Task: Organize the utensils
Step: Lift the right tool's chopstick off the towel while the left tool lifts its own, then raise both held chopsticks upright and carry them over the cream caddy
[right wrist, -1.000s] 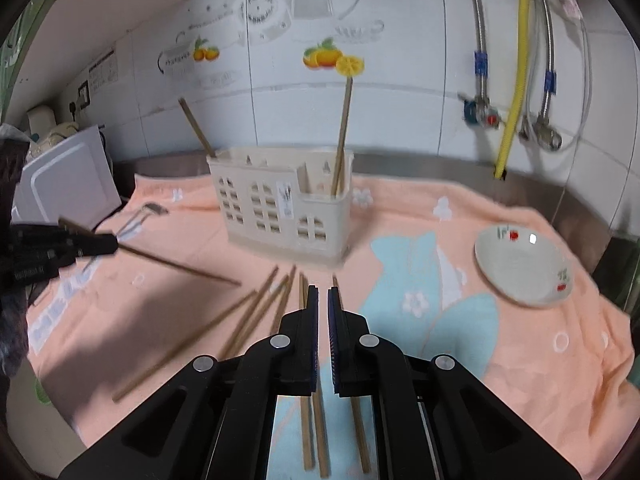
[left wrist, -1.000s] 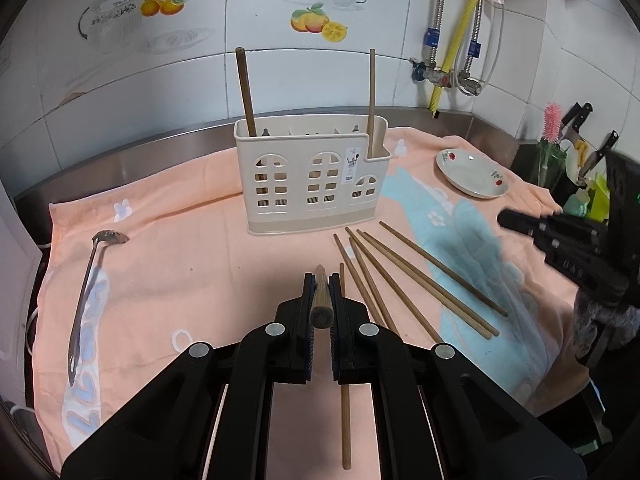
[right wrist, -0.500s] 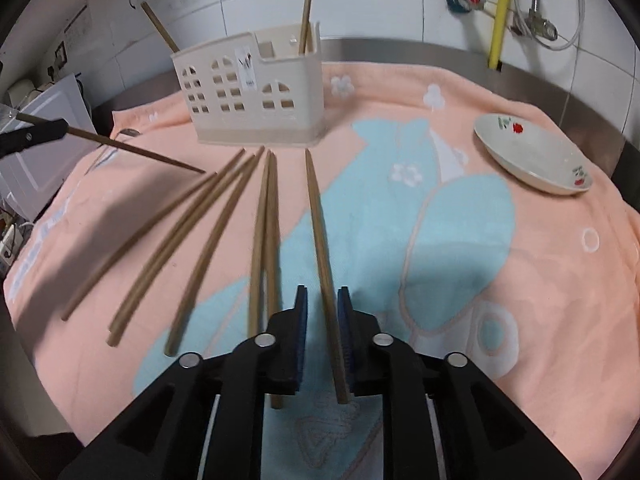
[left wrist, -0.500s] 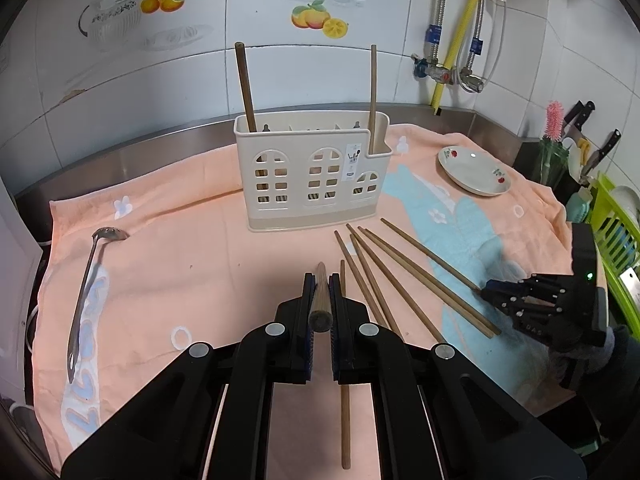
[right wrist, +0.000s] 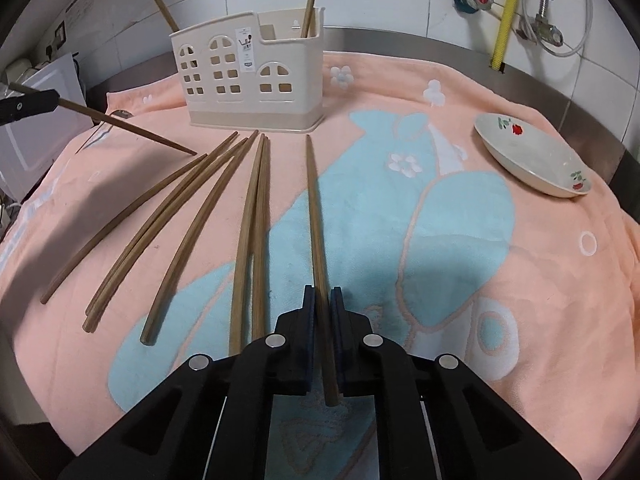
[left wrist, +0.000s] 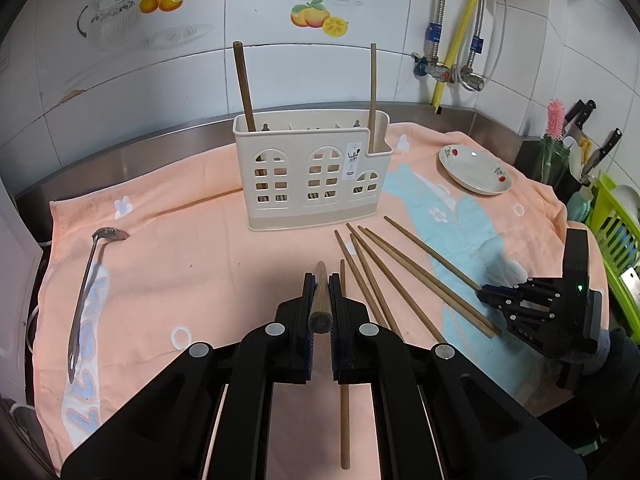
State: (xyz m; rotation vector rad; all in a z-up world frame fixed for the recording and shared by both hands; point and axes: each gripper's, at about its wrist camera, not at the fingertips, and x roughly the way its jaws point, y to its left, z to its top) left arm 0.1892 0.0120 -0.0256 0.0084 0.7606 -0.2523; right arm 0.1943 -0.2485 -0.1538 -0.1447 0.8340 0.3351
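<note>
- Left gripper [left wrist: 320, 292], lower centre of the left wrist view: clenched on one chopstick [left wrist: 319, 300], raised above the towel [left wrist: 200, 264], its tip toward the holder [left wrist: 310, 172].
- Holder: upper centre of both views, straight ahead of the raised tip.
- Right gripper [right wrist: 321, 300], lower centre of its view: its jaws have just been closing around the rightmost chopstick [right wrist: 316, 216], which lies on the towel, long axis toward the holder [right wrist: 248, 76].

Both wrist cameras look forward and steeply down along their fingers across the peach towel [left wrist: 168, 264] toward the tiled wall, the right one nearer the cloth, sharing the cream utensil holder [left wrist: 312, 176] [right wrist: 248, 80], loose chopsticks [right wrist: 248, 232] and small dish [right wrist: 532, 160].
</note>
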